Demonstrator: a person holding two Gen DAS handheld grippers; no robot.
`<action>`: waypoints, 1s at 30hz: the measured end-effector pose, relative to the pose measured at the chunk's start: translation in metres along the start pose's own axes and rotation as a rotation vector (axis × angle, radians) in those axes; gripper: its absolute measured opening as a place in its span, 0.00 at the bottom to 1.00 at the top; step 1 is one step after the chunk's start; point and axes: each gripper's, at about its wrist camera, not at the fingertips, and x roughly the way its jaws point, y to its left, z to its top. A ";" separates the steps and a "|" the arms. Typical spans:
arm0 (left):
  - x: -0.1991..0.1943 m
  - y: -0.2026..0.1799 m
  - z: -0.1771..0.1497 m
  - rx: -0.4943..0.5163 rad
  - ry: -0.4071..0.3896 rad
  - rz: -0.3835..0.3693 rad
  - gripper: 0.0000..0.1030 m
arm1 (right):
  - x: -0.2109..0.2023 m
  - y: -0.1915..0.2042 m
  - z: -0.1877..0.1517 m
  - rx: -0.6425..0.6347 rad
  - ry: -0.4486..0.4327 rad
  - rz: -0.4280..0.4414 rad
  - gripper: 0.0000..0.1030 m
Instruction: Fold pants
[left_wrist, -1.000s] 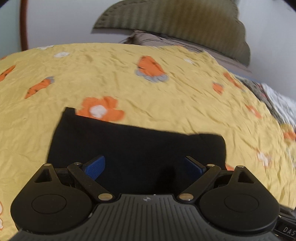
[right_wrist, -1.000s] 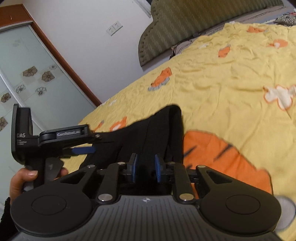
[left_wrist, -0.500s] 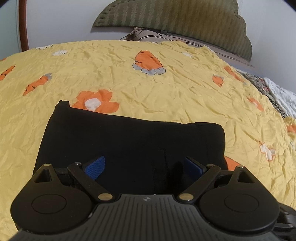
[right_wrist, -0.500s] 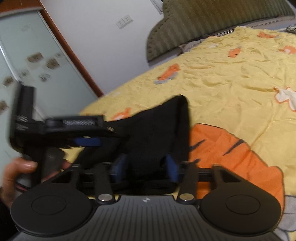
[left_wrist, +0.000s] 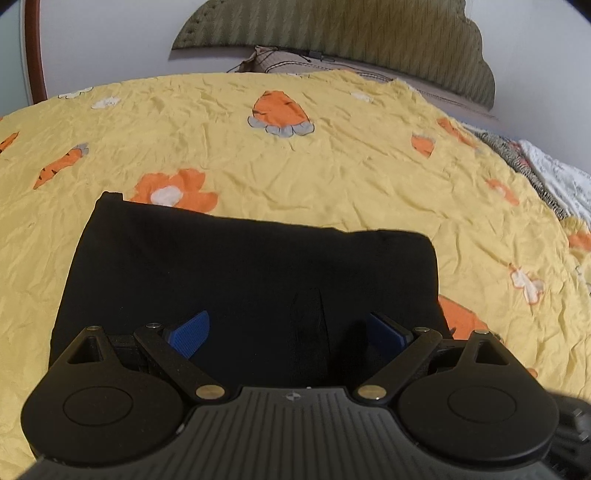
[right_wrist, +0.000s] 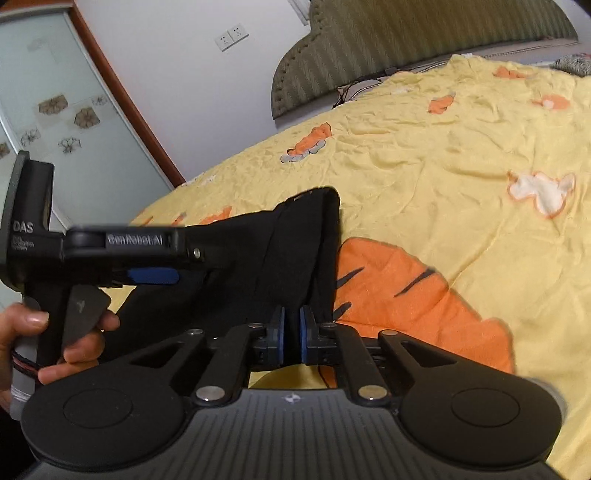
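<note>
From the left: my left gripper (left_wrist: 288, 332) hovers jaws apart over the near edge of the black pants (left_wrist: 240, 266), holding nothing, ready to pin or pinch. The pants lie folded flat on the yellow carrot-print bedsheet (left_wrist: 332, 177), near side of the bed. On the right, my right gripper (right_wrist: 291, 328) has just been closing and is clamped on the pants' near right corner, probably for the next fold.

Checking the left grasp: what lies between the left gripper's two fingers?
Only the black pants, spread on the yellow bedsheet under the wide-apart fingers; the left wrist view shows it.
</note>
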 end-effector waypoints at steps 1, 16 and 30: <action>-0.003 0.002 0.001 0.002 -0.010 -0.003 0.90 | -0.005 0.004 0.005 -0.037 -0.021 -0.042 0.08; 0.031 0.017 0.031 -0.024 0.000 0.132 0.94 | 0.112 0.020 0.085 -0.307 0.046 -0.133 0.07; -0.005 0.002 -0.019 0.086 -0.007 0.089 0.99 | 0.057 0.060 0.033 -0.472 0.030 -0.237 0.09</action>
